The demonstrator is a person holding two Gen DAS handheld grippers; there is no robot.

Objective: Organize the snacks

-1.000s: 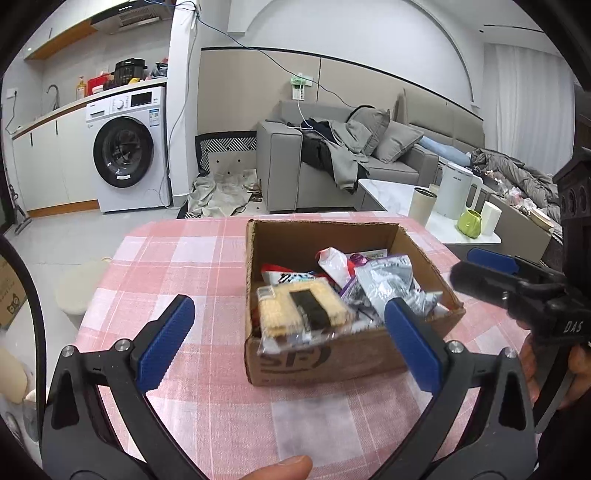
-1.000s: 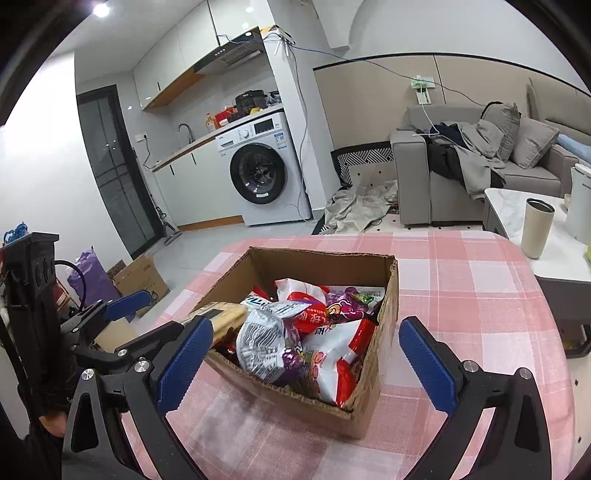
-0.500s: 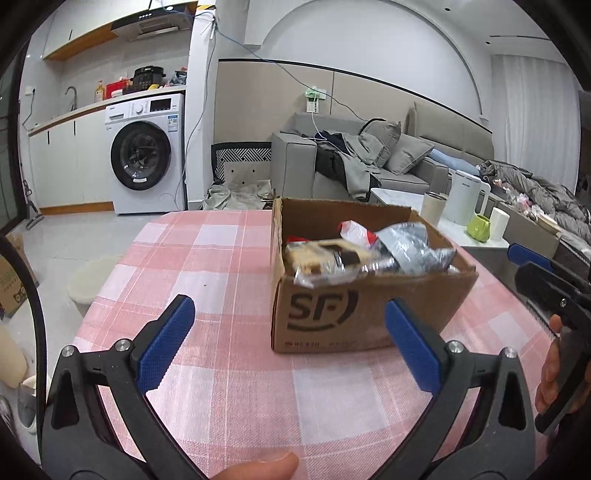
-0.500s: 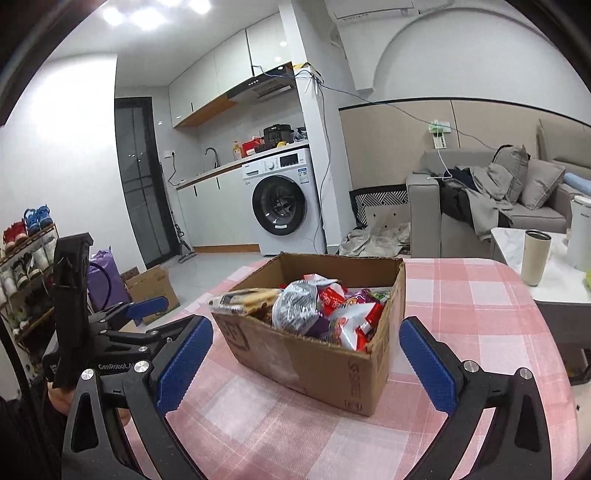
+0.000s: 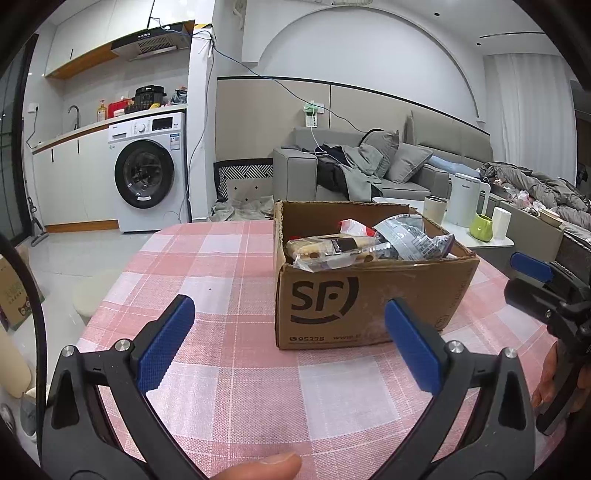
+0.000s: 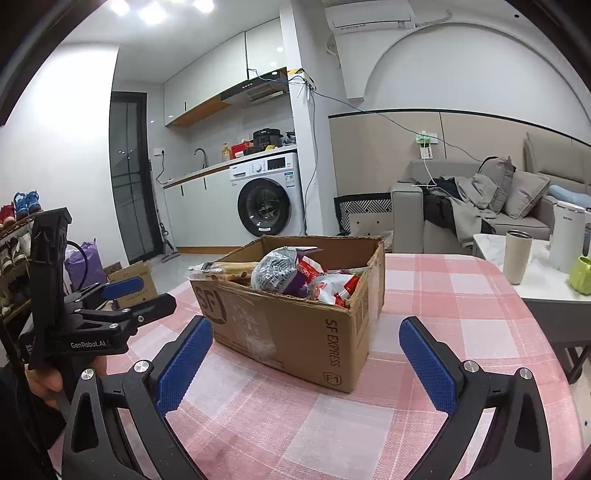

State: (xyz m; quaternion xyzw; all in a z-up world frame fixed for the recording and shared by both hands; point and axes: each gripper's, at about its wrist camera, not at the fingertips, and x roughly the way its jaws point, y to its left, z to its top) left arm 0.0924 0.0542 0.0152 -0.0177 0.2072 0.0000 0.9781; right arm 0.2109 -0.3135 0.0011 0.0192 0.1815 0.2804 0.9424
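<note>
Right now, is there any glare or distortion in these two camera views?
Left wrist view: strong fisheye bending at the edges, even light, cardboard box sharp. Right wrist view: ceiling lights blow out at the top; the same box is clear, dark vignette in the corners.

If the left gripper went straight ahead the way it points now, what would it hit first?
Most likely the near wall of the cardboard box, the face with the SF logo. The left gripper is open and empty, and only bare checked tablecloth lies between. Depth is uncertain in the fisheye.

Matt corrugated cardboard box (image 5: pixel 369 295), glossy plastic snack wrappers (image 5: pixel 402 240), woven checked tablecloth (image 5: pixel 229 266)
</note>
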